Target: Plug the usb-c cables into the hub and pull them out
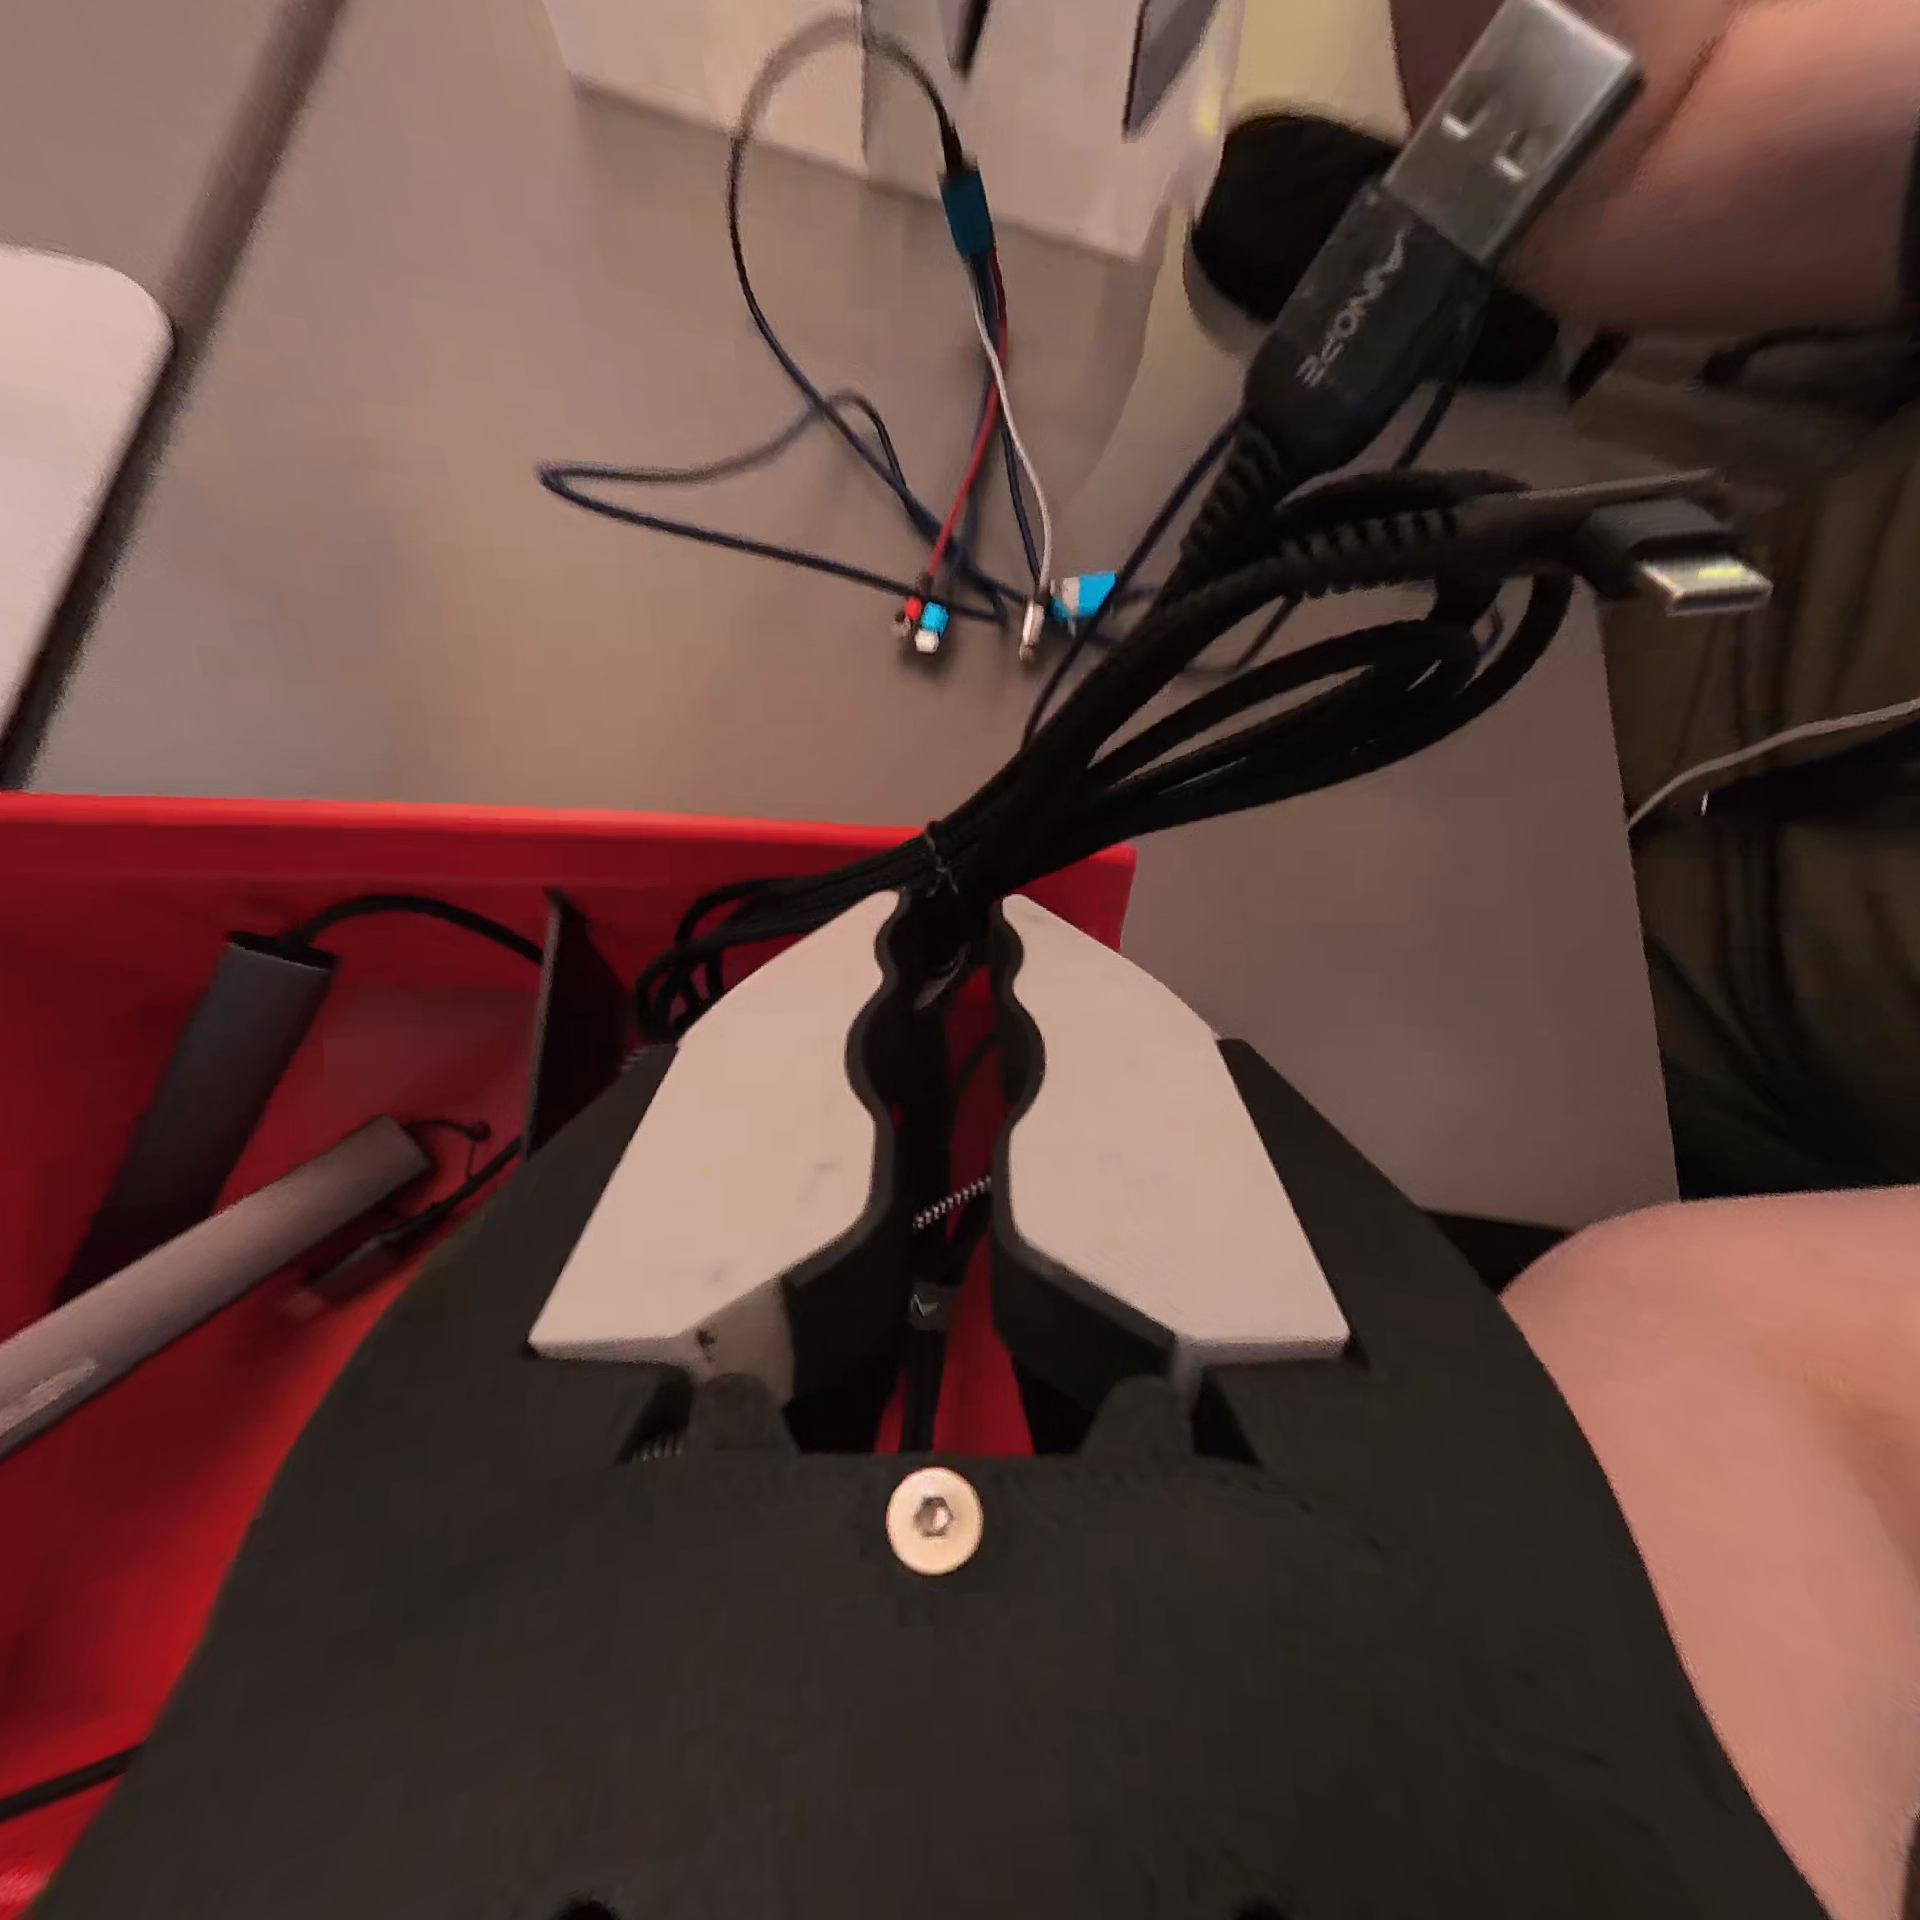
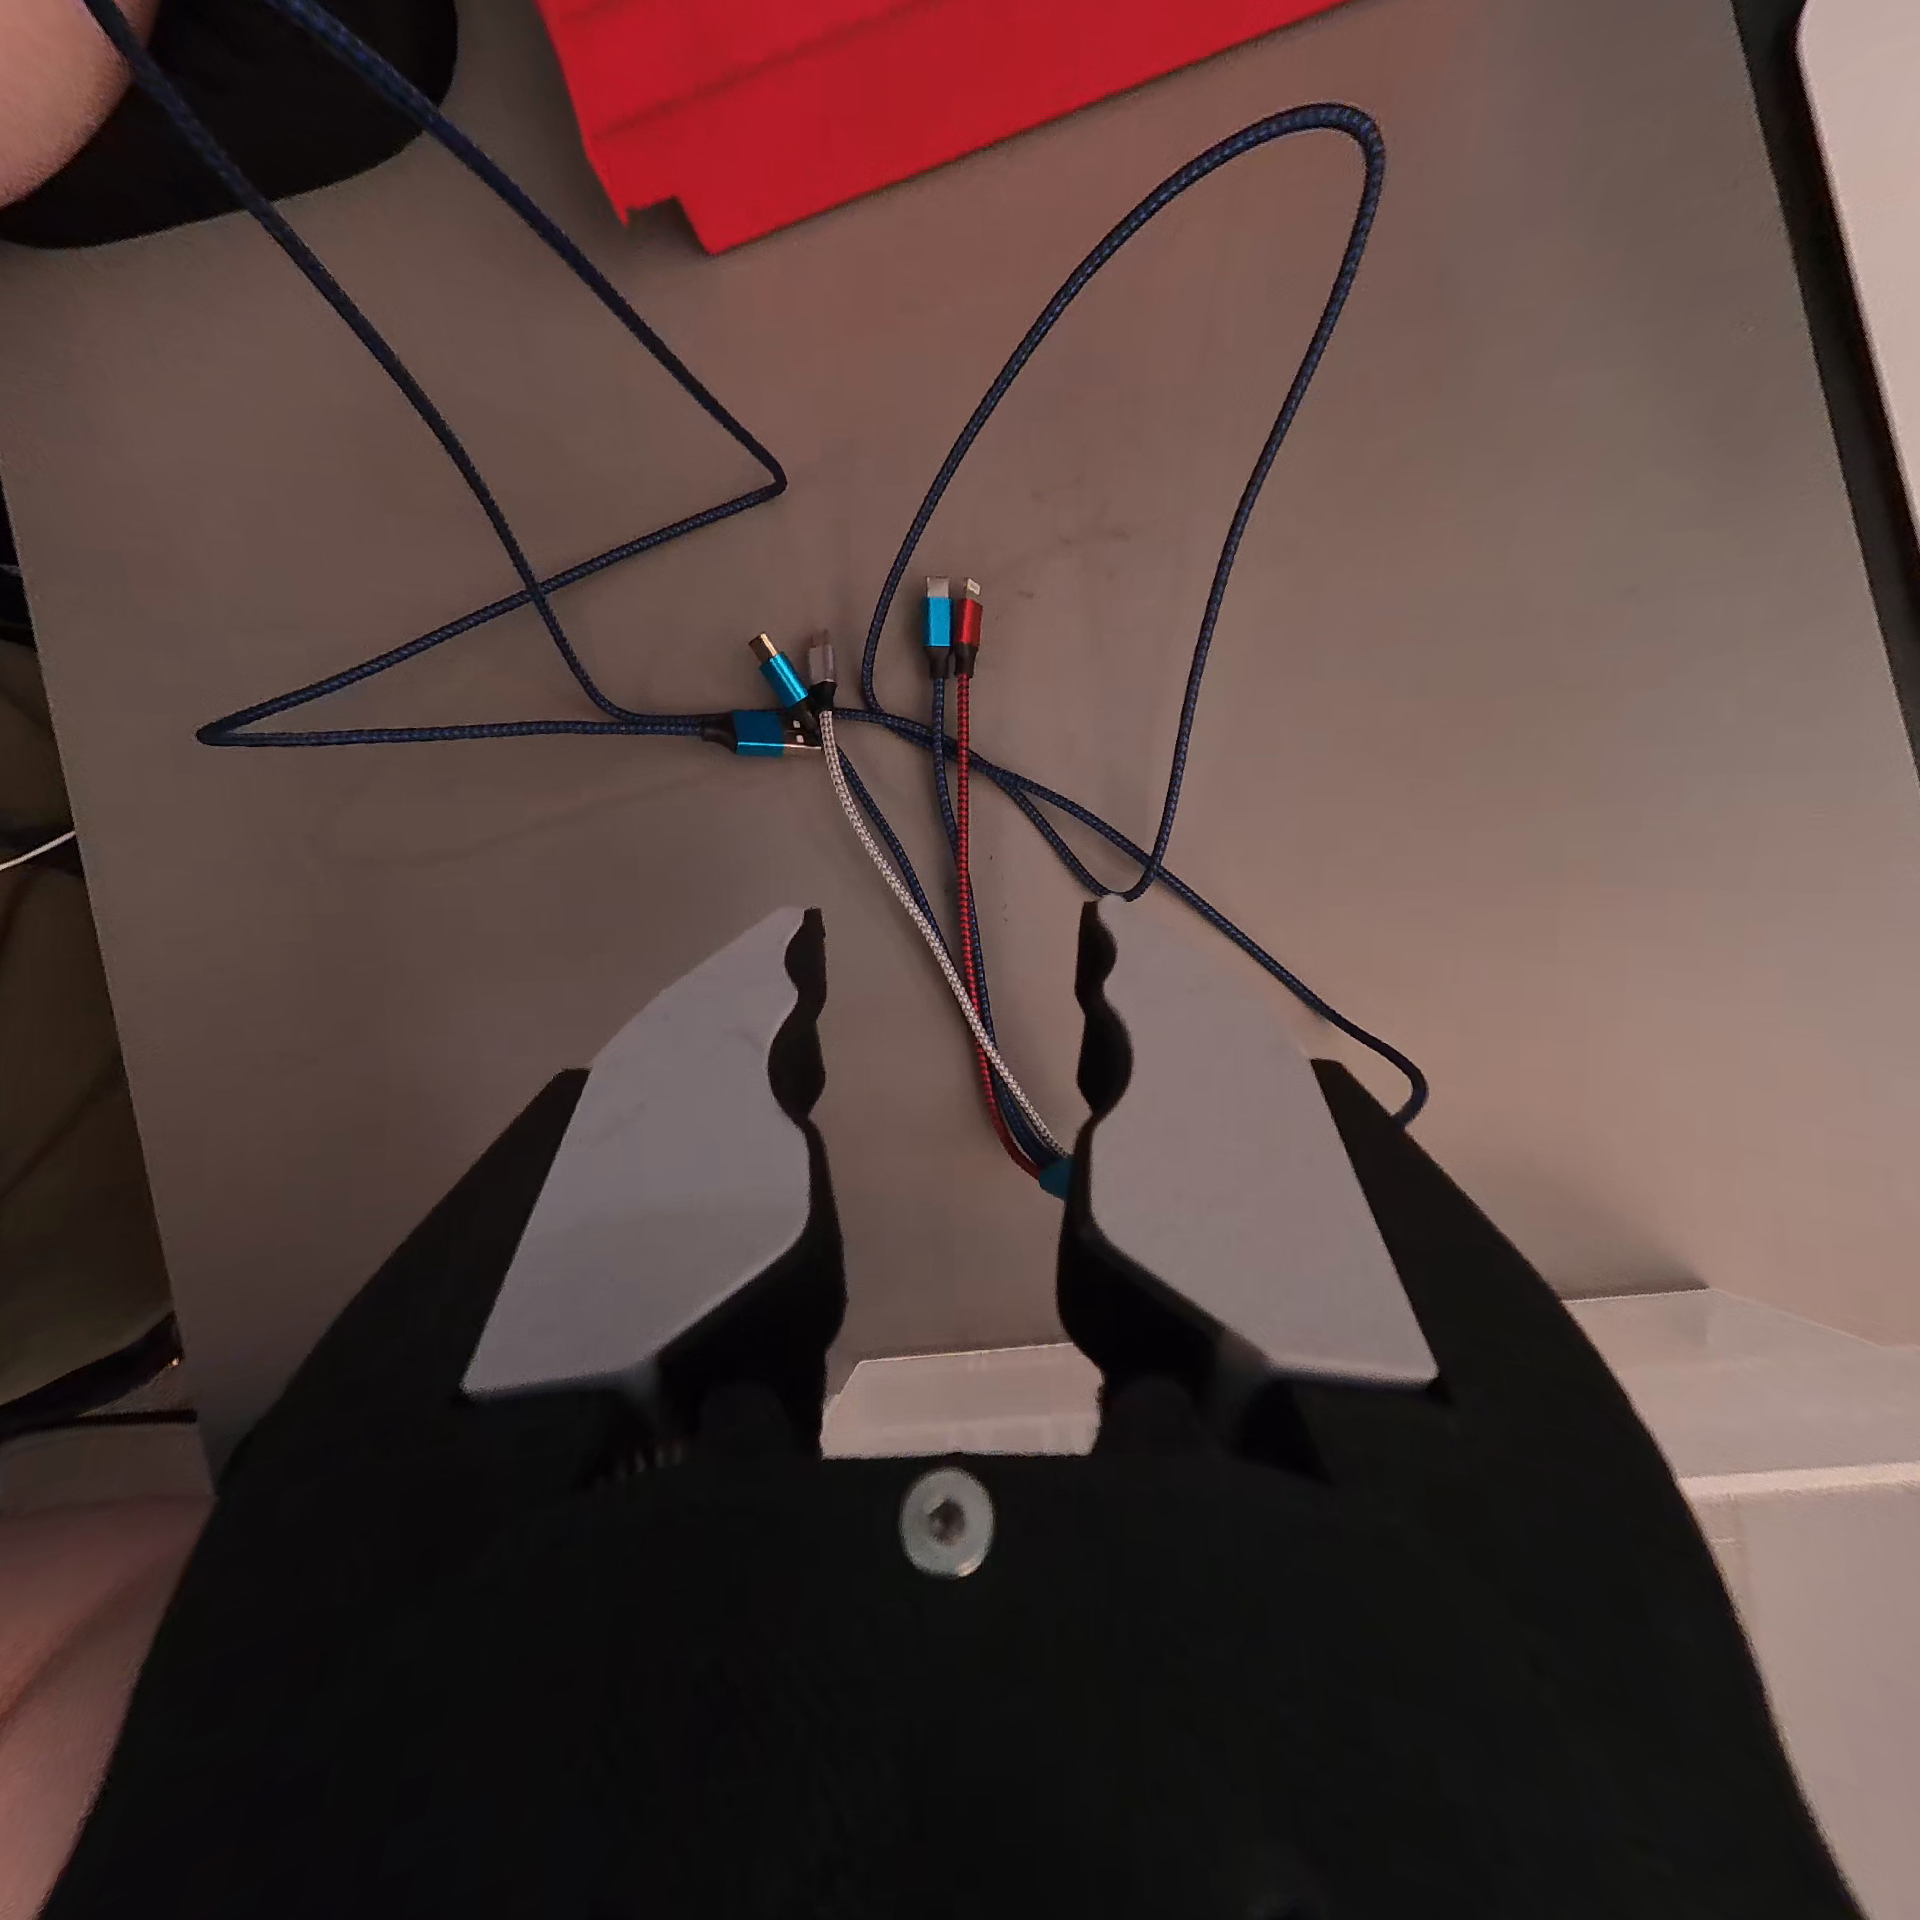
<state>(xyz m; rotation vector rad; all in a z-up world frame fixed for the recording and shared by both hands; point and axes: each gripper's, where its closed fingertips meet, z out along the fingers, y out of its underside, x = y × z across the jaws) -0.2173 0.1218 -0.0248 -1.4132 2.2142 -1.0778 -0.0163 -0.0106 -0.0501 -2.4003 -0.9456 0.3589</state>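
My left gripper [image 1: 948, 914] is shut on a tied bundle of black braided cable [image 1: 1122, 790] and holds it above a red box [image 1: 312, 862]. The bundle's large USB plug [image 1: 1496, 156] and a smaller flat plug [image 1: 1694, 577] stick up to the right. Two grey bar-shaped hubs [image 1: 208, 1081] lie in the red box. My right gripper [image 2: 948, 914] is open and empty above the grey table. Ahead of it lies a blue braided multi-head cable [image 2: 1288, 416] with blue, red and silver plugs [image 2: 951, 629]. It also shows in the left wrist view [image 1: 977, 499].
The red box shows at the top of the right wrist view [image 2: 831, 94]. A white object [image 2: 1860, 260] sits at the table's right edge. A clear plastic box [image 2: 1766, 1382] lies under my right gripper. A person's arm [image 1: 1714, 1455] is at the right of the left wrist view. The gap from one gripper's tips to the other's is roughly 25 centimetres.
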